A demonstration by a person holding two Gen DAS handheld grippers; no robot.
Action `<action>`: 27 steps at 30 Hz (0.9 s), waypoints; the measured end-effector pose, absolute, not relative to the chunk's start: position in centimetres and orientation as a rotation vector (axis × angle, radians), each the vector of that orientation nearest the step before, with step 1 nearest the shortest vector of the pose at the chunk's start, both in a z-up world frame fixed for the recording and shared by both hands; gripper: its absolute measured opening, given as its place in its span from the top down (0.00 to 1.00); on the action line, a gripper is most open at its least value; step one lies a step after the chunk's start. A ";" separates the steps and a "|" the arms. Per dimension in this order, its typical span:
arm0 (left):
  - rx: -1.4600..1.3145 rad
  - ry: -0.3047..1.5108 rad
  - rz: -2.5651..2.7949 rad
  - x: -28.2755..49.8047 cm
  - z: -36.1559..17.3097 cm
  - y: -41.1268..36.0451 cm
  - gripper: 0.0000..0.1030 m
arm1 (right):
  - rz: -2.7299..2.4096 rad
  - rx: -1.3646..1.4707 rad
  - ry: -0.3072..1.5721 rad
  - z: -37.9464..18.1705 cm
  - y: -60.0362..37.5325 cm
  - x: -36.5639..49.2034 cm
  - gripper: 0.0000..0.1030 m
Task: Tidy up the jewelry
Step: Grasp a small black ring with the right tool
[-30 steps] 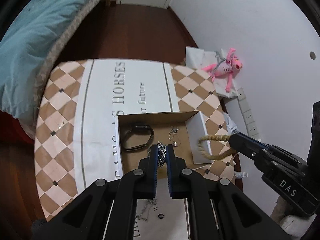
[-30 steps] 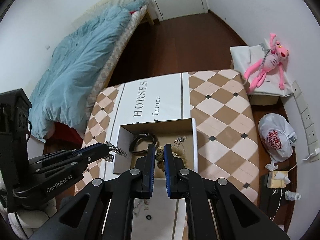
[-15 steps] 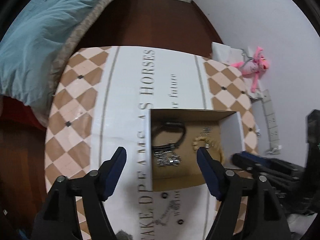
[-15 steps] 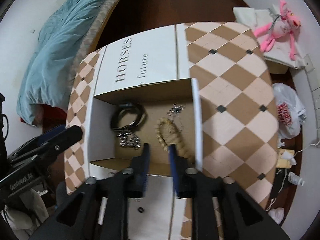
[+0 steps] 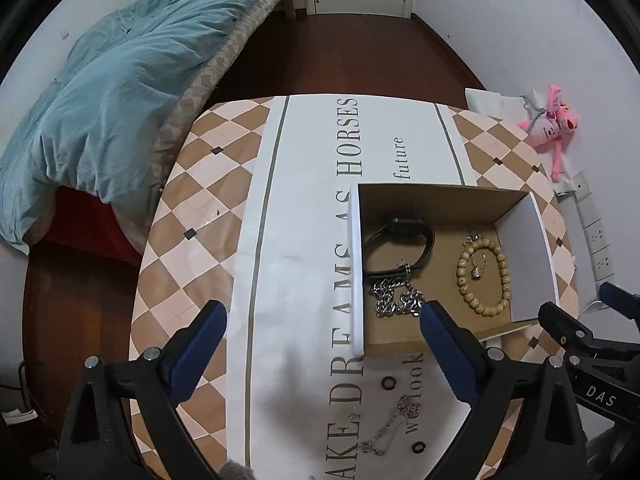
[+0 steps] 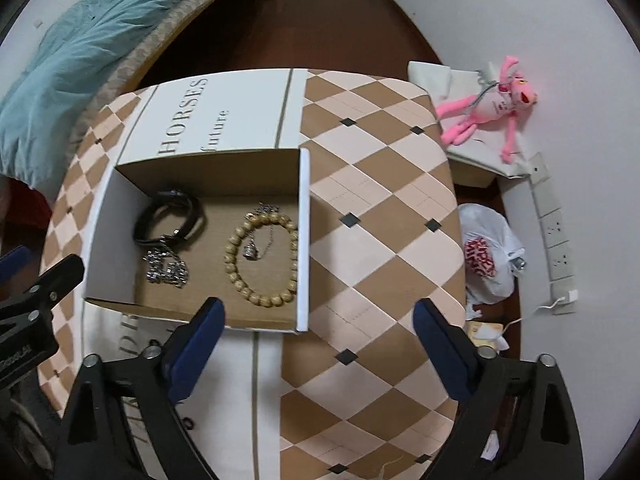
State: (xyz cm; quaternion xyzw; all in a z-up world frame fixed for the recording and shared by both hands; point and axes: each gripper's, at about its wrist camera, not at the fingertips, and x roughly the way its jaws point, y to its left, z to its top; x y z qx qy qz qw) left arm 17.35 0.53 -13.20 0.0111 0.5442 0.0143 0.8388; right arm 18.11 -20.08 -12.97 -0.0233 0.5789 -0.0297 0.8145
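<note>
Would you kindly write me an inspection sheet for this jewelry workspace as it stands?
Surface: table, checkered cloth with a lettered white runner.
Job's things: box holds black bracelet, silver chain, bead bracelet, small pendant; thin chain and small rings lie outside.
Clutter: nothing seen.
Grippers: left gripper and right gripper open, empty.
Cables: white cable by wall.
Surroundings: bed, pink plush, plastic bag.

Beaded bracelet [image 6: 262, 259], silver chain [image 6: 167, 267] inside box [image 6: 304, 240]
</note>
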 end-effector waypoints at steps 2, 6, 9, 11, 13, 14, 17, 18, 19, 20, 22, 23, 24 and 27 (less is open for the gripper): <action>0.028 1.145 0.035 17.1 -13.1 0.5 0.04 | -0.078 -0.046 1.222 -12.9 -20.1 17.9 0.04; 0.030 1.116 0.036 16.4 -12.1 0.3 0.04 | -0.086 -0.040 1.198 -12.1 -19.9 17.2 0.04; 0.025 1.086 0.033 15.7 -10.9 0.2 0.04 | -0.083 -0.029 1.175 -11.1 -19.9 16.6 0.04; 0.022 1.067 0.033 15.2 -10.1 0.1 0.04 | -0.091 -0.028 1.151 -10.2 -19.8 16.1 0.04; 0.015 1.046 0.025 14.7 -9.2 0.0 0.04 | -0.098 -0.027 1.119 -8.9 -19.7 15.3 0.04; 0.011 1.035 0.020 14.3 -8.6 0.0 0.04 | -0.101 -0.027 1.106 -8.4 -19.7 15.1 0.04; -0.002 1.010 0.005 13.4 -7.1 0.0 0.04 | -0.117 -0.034 1.053 -6.5 -19.7 13.8 0.04; -0.006 1.003 0.002 13.1 -6.7 0.0 0.04 | -0.119 -0.033 1.040 -5.9 -19.7 13.5 0.04; -0.007 0.996 -0.002 12.8 -6.3 0.0 0.04 | -0.120 -0.033 1.028 -5.4 -19.7 13.1 0.04; -0.011 0.989 -0.008 12.5 -5.9 -0.1 0.04 | -0.122 -0.032 1.015 -4.8 -19.7 12.7 0.04; -0.020 0.974 -0.017 11.8 -5.1 -0.1 0.04 | -0.124 -0.027 0.989 -3.7 -19.7 11.9 0.04; -0.023 0.967 -0.023 11.5 -4.7 -0.1 0.04 | -0.122 -0.025 0.980 -3.2 -19.7 11.5 0.04; -0.027 0.960 -0.029 11.2 -4.3 -0.1 0.04 | -0.122 -0.022 0.969 -2.7 -19.7 11.1 0.04; -0.033 0.938 -0.041 10.3 -3.2 -0.2 0.04 | -0.121 -0.008 0.939 -1.4 -19.6 10.0 0.04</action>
